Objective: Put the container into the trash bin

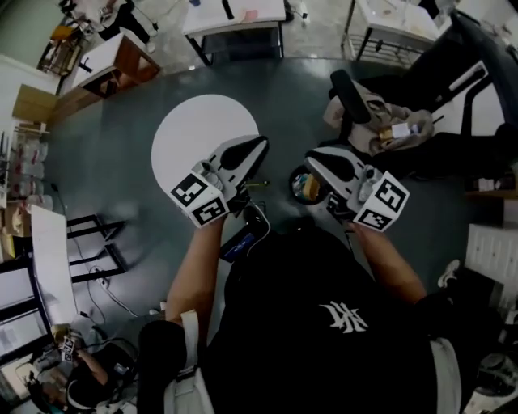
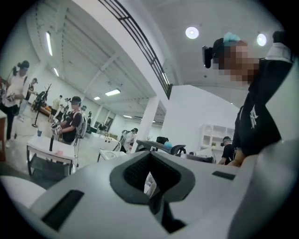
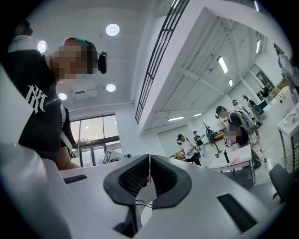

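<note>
In the head view both grippers are held up in front of the person's chest, high above the floor. My left gripper (image 1: 257, 147) is shut with nothing in it, over the edge of a round white table (image 1: 190, 129). My right gripper (image 1: 314, 159) is also shut and empty. Far below, between the two, a small round dark bin (image 1: 304, 187) stands on the floor with something yellowish inside; I cannot tell if that is the container. In the left gripper view the left gripper (image 2: 150, 181) points level across the room, jaws together. The right gripper (image 3: 149, 175) looks the same in the right gripper view.
An office chair (image 1: 356, 101) draped with cloth and small items stands at the right. White tables (image 1: 235, 18) line the back and a white desk (image 1: 48, 263) stands at the left. Cables lie on the dark floor. Several people (image 2: 70, 123) stand about the hall.
</note>
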A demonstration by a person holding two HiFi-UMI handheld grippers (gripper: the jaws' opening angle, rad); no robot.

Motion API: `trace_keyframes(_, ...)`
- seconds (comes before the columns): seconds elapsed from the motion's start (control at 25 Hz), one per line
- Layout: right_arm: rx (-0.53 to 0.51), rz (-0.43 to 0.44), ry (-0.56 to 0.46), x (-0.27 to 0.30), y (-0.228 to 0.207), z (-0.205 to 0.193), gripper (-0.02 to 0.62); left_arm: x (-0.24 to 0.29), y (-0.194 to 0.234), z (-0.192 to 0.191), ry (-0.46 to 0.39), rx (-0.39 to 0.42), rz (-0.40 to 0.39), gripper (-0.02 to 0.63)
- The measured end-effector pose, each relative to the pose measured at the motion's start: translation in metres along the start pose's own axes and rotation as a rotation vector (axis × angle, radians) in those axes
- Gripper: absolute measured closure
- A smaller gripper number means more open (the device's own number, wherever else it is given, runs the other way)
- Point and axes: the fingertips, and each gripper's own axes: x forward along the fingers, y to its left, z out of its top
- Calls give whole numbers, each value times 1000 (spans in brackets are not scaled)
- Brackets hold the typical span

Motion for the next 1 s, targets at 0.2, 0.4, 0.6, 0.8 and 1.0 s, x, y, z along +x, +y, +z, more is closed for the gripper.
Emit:
trace_keyframes(0.2,-36,138,10,20,44,5,554,-48,-40,16,25,134,18,603)
trace_keyframes(0.4,-34,187,36,34,60,-3,560,-73,-63,-2,78,145,32,604)
trace_keyframes(0.6,-61,205,70,52,83,-11,560,-102,-57,-6,56,116,34,603)
trace_keyframes(0.8,-84,218,97,72,112,-26,560,-130,-58,-5,59,128,8,603)
trace_keyframes(1.0,-73,246,109,103,155,-48,560,-174,-59,0,62,128,-18,604)
